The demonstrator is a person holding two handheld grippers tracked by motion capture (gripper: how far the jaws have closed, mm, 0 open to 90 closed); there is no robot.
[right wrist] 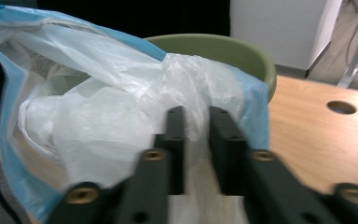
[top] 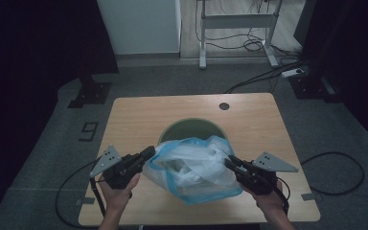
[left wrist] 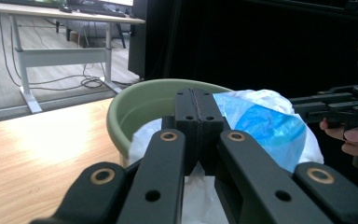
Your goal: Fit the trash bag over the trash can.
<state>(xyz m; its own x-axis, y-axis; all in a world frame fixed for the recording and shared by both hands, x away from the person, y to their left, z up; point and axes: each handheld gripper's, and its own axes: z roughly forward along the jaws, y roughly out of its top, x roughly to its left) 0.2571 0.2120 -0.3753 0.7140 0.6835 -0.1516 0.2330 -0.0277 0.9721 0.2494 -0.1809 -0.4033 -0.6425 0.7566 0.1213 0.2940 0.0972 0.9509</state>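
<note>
High view gives me a wooden table (top: 124, 124) with a green basin (top: 175, 129) near its middle and a clear plastic bag with blue edging (top: 191, 167) stretched in front of it, toward the near edge, between my two grippers. My left gripper (top: 148, 154) meets the bag's left edge; in the left gripper view its jaws are pressed fully together, with the bag (left wrist: 261, 121) bunched just behind and below them, so I read them as pinching the film. My right gripper (top: 231, 161) touches the bag's right edge; in the right gripper view a fold of the bag (right wrist: 121, 102) runs down through the narrow gap between the jaws, and they appear clamped on it. The basin rim (right wrist: 242, 51) rises just behind the bag. Bare tabletop lies open to the left and right of the basin and toward the far edge, where a small round hole (top: 224, 106) sits.
</note>
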